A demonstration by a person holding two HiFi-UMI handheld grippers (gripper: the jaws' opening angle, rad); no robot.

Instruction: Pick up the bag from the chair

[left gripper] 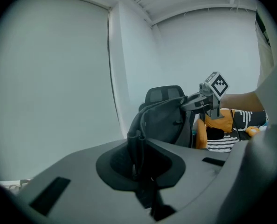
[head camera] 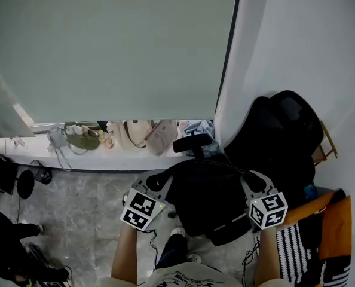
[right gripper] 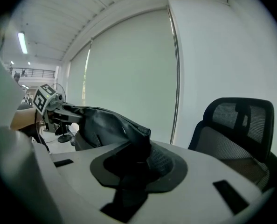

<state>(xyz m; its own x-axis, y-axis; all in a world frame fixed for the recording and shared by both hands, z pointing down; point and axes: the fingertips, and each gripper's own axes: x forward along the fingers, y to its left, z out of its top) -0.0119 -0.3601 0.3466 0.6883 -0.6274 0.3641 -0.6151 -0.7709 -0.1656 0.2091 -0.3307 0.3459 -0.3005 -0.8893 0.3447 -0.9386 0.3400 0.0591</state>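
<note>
You hold the black bag (head camera: 207, 199) up between your 2 grippers, clear of the chair (head camera: 285, 130) just behind it. Your left gripper (head camera: 156, 181) is clamped on the bag's left edge. Your right gripper (head camera: 256, 183) is clamped on its right edge, fabric bunched in each.

Grey marbled floor (head camera: 88, 214) — a black office chair (head camera: 273, 142) stands at its right side, a round black stand base (head camera: 25, 184) at its left, beside the white ledge (head camera: 106, 160).
</note>
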